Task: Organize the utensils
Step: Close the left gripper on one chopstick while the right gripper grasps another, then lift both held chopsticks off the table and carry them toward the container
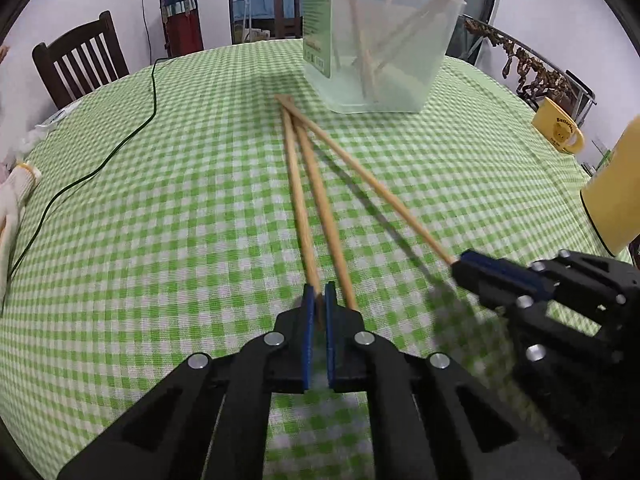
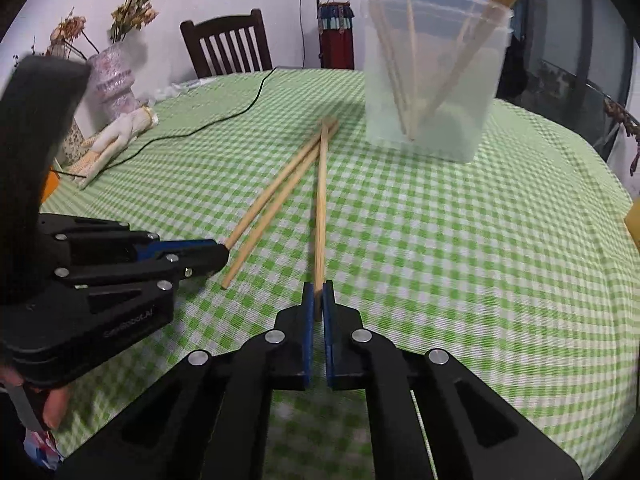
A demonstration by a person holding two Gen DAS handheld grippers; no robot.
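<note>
On the green checked tablecloth (image 1: 160,208), we're pinching one chopstick (image 1: 298,200) in the left gripper (image 1: 319,300), another chopstick (image 2: 320,208) in the right gripper (image 2: 318,300), a third chopstick (image 1: 324,208) lying between, near the plastic container (image 1: 376,40).

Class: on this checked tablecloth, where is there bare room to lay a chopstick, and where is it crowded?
Free: between the black cable and the chopsticks; also between the clear tub and the yellow mug. Crowded: the fan of chopsticks before the tub, where the left gripper and right gripper each grip one.
</note>
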